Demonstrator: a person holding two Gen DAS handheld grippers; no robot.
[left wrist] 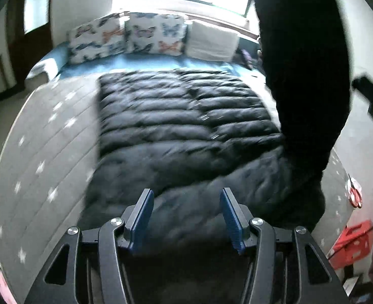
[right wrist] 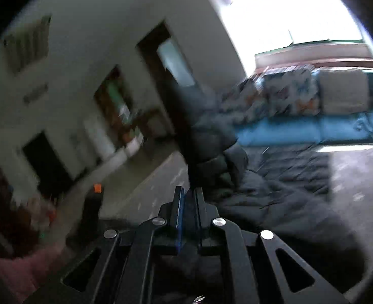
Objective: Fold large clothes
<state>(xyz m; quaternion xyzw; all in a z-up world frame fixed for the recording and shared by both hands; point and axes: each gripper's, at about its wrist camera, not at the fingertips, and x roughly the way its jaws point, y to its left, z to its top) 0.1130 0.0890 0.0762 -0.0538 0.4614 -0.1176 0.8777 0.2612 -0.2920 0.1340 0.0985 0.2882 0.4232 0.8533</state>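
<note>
A large black quilted puffer jacket (left wrist: 176, 124) lies spread on a grey bed cover. One sleeve (left wrist: 303, 71) is lifted high at the right of the left wrist view. My left gripper (left wrist: 186, 197) is open and empty, just above the jacket's near edge. My right gripper (right wrist: 188, 197) is shut on the sleeve (right wrist: 211, 149) and holds it up above the rest of the jacket (right wrist: 287, 185). Part of the right gripper (left wrist: 371, 101) shows at the right edge of the left wrist view, blurred.
The grey cover with white stars (left wrist: 39, 152) stretches left of the jacket. Butterfly pillows (left wrist: 125, 35) and a white pillow (left wrist: 211, 41) line the far end on a blue sheet (left wrist: 146, 62). Red scissors (left wrist: 355, 192) and a red crate (left wrist: 351, 243) sit right.
</note>
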